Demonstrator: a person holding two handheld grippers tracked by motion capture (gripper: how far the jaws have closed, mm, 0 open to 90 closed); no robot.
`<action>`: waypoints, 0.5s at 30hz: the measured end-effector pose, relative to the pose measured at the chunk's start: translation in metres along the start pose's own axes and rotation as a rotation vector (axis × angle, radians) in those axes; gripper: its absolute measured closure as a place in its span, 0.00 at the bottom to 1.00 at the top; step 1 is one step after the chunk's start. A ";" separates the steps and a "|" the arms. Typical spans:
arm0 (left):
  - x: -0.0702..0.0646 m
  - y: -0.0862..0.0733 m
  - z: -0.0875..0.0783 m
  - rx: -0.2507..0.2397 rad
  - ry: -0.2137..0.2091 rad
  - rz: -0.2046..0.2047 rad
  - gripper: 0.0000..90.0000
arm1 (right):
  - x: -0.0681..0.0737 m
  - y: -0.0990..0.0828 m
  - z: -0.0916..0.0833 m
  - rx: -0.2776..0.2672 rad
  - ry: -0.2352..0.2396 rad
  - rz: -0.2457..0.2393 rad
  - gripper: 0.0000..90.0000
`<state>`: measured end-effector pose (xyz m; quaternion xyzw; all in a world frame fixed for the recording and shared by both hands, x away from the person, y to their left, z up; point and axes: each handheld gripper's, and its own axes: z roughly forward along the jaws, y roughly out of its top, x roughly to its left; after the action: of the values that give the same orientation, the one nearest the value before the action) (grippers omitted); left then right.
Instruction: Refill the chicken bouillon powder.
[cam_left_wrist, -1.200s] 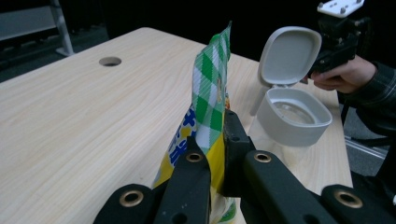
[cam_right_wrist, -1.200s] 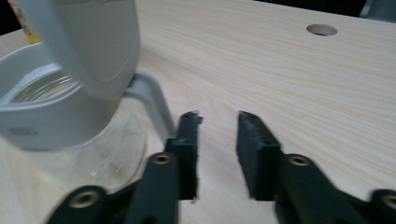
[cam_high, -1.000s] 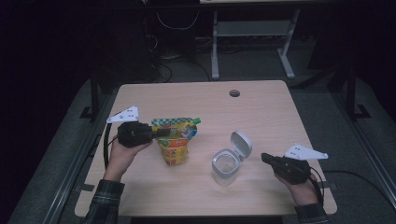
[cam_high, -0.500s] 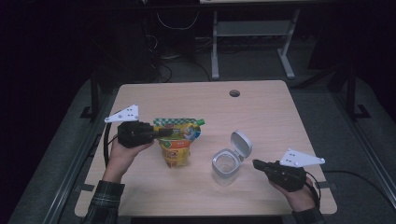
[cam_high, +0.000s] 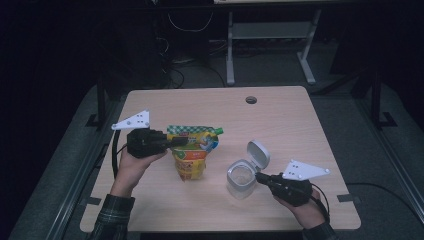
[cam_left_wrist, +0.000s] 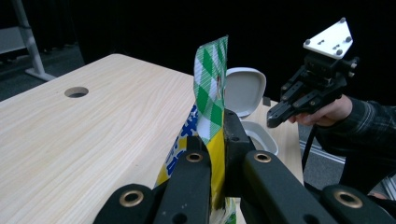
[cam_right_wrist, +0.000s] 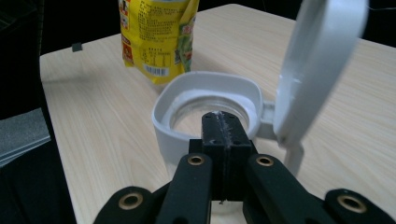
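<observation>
A yellow and green snack pouch (cam_high: 191, 159) stands upright at the middle left of the table, and my left gripper (cam_high: 176, 142) is shut on its top edge. In the left gripper view the black jaws (cam_left_wrist: 212, 140) pinch the pouch's (cam_left_wrist: 210, 88) checkered green top. A clear container (cam_high: 241, 179) with a white rim sits to the right, its hinged lid (cam_high: 258, 154) standing open. My right gripper (cam_high: 260, 177) is shut with nothing in it, its tips at the container's right rim. In the right gripper view the closed tips (cam_right_wrist: 223, 122) hang over the container's (cam_right_wrist: 187, 100) mouth, beside the lid (cam_right_wrist: 317, 60).
The wooden table (cam_high: 280, 120) has a round cable hole (cam_high: 251, 100) near its far edge. A metal stand (cam_high: 270, 45) is on the dark floor behind the table. Cables trail from both grippers.
My right gripper has moved left from the table's right edge up to the container. The left gripper and the pouch have barely shifted.
</observation>
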<state>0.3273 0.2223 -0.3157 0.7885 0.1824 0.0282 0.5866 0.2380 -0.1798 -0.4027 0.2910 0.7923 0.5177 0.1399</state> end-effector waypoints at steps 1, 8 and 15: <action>0.000 0.001 0.000 -0.001 -0.001 -0.002 1.00 | 0.001 0.002 0.003 0.000 -0.001 0.003 1.00; -0.006 0.007 -0.001 -0.010 -0.008 0.000 1.00 | 0.011 0.018 0.023 -0.002 -0.015 -0.007 1.00; -0.011 0.012 -0.002 -0.030 -0.014 0.006 1.00 | 0.017 0.030 0.039 0.000 -0.026 -0.007 1.00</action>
<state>0.3194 0.2173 -0.3017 0.7804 0.1756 0.0269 0.5995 0.2545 -0.1318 -0.3911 0.2950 0.7914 0.5135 0.1517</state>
